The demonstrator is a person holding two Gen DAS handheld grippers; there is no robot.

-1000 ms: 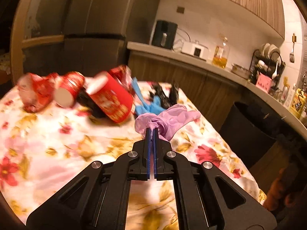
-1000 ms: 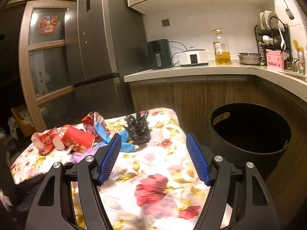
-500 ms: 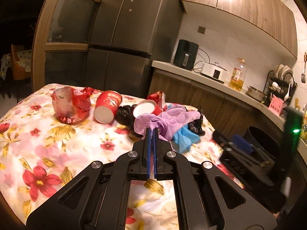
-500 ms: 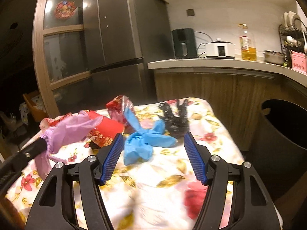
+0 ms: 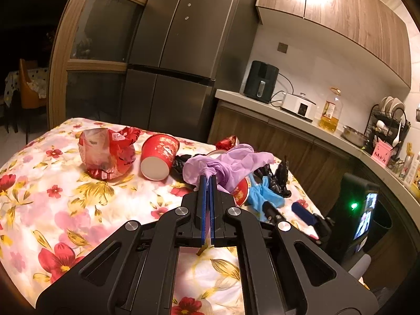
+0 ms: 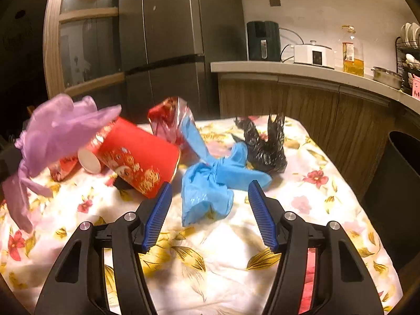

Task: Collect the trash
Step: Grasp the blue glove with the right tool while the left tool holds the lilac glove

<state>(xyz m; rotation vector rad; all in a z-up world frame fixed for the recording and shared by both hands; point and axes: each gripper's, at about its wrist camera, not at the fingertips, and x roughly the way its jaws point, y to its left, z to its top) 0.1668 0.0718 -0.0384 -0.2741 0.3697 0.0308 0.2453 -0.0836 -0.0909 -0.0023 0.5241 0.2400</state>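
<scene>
Each camera rides on its own gripper, looking forward and slightly down along the fingers. The left view sits back over the flowered tablecloth (image 5: 78, 210), facing the fridge (image 5: 183, 52) and counter. The right view hovers closer to the blue glove (image 6: 210, 183). Both share the trash pile.

Purple glove (image 5: 231, 161), blue glove (image 6: 215, 183), red cup (image 6: 136, 160), floral tablecloth (image 5: 65, 204)

A paper cup (image 6: 136, 157) lay on the worktop (image 6: 223, 246), left of a crumpled glove (image 6: 212, 183). A plastic bag (image 6: 265, 141) sat behind the glove. A bin (image 6: 401, 173) stood right of the worktop.
</scene>
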